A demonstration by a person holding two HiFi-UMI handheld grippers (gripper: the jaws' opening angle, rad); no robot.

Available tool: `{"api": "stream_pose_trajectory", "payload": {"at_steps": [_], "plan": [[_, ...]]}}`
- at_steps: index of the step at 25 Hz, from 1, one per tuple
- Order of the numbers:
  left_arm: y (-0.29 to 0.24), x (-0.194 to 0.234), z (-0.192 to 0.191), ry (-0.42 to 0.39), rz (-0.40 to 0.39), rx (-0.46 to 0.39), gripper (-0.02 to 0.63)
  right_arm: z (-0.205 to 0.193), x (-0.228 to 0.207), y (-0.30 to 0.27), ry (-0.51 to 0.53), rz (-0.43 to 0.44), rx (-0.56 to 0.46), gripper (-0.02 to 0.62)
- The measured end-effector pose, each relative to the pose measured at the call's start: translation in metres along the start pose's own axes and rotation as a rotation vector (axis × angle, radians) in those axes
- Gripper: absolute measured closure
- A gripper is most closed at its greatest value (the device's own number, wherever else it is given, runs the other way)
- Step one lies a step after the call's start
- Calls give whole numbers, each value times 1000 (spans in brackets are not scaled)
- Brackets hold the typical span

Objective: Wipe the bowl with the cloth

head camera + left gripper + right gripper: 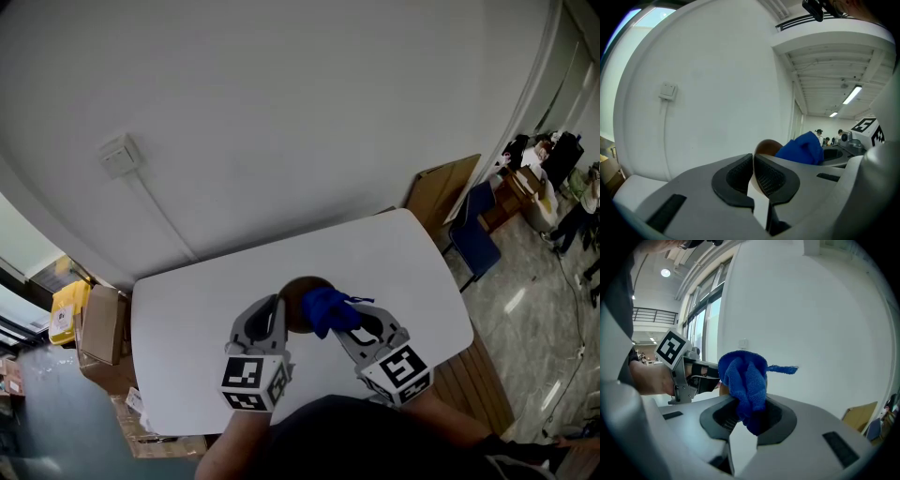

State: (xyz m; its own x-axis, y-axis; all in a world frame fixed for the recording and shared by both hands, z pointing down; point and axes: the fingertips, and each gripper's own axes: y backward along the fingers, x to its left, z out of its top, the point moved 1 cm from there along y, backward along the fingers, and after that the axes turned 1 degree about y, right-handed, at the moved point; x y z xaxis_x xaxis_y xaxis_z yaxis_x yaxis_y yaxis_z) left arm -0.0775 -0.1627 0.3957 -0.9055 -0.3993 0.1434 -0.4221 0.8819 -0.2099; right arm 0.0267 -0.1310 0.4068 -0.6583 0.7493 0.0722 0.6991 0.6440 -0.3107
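Bowl [302, 296]: small, brown and thin-walled, it sits over the middle of the white table [187, 323], between the two tools, and seems to be held clear of the top rather than resting on it. On its left, the left gripper [753, 165] has its jaws nearly pressed together, pinching the bowl's wall at the rim, one pad inside and one outside. Such a bowl is probably light and rigid, so a rim pinch should carry it. The wall looks smooth and curved, though, so it could pivot or slide between the pads once the wiping pushes on it. A bite deeper down the wall, with the push aimed toward the held side, would steady it. If it is ceramic or glass it could chip when dropped, though I cannot tell the material. Just right of the bowl and touching its rim is the blue cloth [743, 380], a soft, limp terry wad with one loose corner trailing out. The right gripper [747, 417] clamps it by the bunched middle, jaws closed on the folds, leaving a rounded pad ahead of the tips. That pad is the part to press against the bowl's inside, and it will squash and drag, not slide
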Motion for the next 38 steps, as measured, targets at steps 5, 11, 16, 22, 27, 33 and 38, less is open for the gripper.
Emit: {"api": "stream_pose_trajectory", "payload": {"at_steps": [5, 11, 16, 22, 27, 33, 38], "plan": [[2, 0, 2, -2, -6, 2, 584, 23, -24, 17, 28, -95, -92, 518], [10, 6, 12, 33, -24, -23, 584, 35, -47, 25, 11, -158, -128, 518], [17, -1, 28, 98, -76, -59, 584, 24, -32, 15, -3, -92, -92, 518], [21, 11, 38, 139, -65, -85, 583, 17, -12, 5, 5, -23, -75, 518], [28, 33, 47, 174, -18, -121, 584, 11, 0, 3, 6, 18, -52, 518], [32, 35, 53, 196, -24, -143, 584, 4, 14, 1, 33, 71, -26, 518], [28, 21, 53, 234, -72, -141, 586, 10, 35, -4, 8, 126, -52, 518]]}}
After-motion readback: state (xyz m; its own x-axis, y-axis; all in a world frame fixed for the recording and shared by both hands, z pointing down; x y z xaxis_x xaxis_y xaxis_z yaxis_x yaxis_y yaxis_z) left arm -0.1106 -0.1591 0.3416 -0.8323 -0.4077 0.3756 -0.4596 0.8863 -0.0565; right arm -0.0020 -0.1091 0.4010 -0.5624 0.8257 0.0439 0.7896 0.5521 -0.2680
